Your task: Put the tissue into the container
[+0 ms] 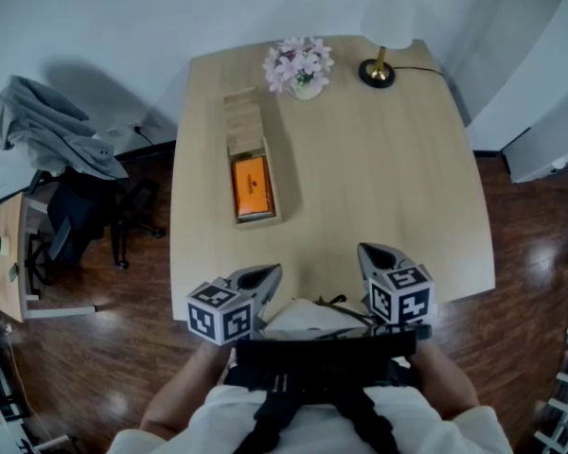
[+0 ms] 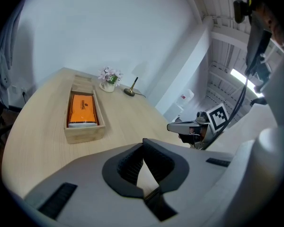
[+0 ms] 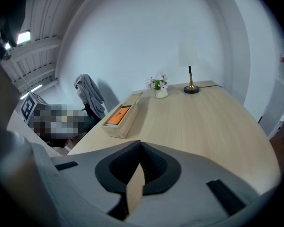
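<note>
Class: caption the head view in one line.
Orange pack lies in wooden box; left claw, right claw shut at table edge.

Matt pale wooden table point(image 1: 379, 178) and container point(image 1: 245, 113), glossy dark wooden floor point(image 1: 525, 253).

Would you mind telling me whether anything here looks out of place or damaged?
Nothing on the table looks spilled, tipped or damaged: the box, flowers and lamp sit upright, the orange pack lies straight in the box. Only a grey garment heaped over the chair beside the table looks untidy.
</note>
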### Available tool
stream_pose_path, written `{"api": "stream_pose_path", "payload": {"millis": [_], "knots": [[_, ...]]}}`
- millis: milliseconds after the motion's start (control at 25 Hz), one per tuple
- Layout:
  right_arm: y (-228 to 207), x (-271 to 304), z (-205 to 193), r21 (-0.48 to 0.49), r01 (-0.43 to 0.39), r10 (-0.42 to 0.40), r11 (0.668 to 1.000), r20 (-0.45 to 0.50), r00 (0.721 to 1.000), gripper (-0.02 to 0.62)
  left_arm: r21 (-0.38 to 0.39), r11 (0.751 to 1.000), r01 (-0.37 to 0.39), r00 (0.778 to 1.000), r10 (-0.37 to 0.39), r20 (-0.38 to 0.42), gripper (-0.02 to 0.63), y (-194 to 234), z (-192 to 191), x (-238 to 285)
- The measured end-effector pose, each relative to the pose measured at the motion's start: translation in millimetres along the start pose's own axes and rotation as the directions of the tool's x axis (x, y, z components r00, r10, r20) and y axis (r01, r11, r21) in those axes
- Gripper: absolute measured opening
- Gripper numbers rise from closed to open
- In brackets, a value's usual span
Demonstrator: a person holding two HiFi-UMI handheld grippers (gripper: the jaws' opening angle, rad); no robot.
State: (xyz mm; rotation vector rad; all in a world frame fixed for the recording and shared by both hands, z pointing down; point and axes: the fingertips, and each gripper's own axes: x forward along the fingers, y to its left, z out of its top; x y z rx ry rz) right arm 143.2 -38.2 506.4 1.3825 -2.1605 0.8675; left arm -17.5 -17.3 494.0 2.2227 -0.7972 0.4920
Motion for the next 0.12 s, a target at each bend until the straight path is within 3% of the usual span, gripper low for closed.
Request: {"api": "stream_pose_path", "payload": {"millis": [120], "knots": [[0.2, 1.4, -0.2, -0.001, -0.003, 0.003, 1.000, -0.004, 1.000, 0.003, -0.003, 1.000, -0.003, 1.000, 0.003, -0.004, 0.002, 1.5, -0.7, 1.0]]}}
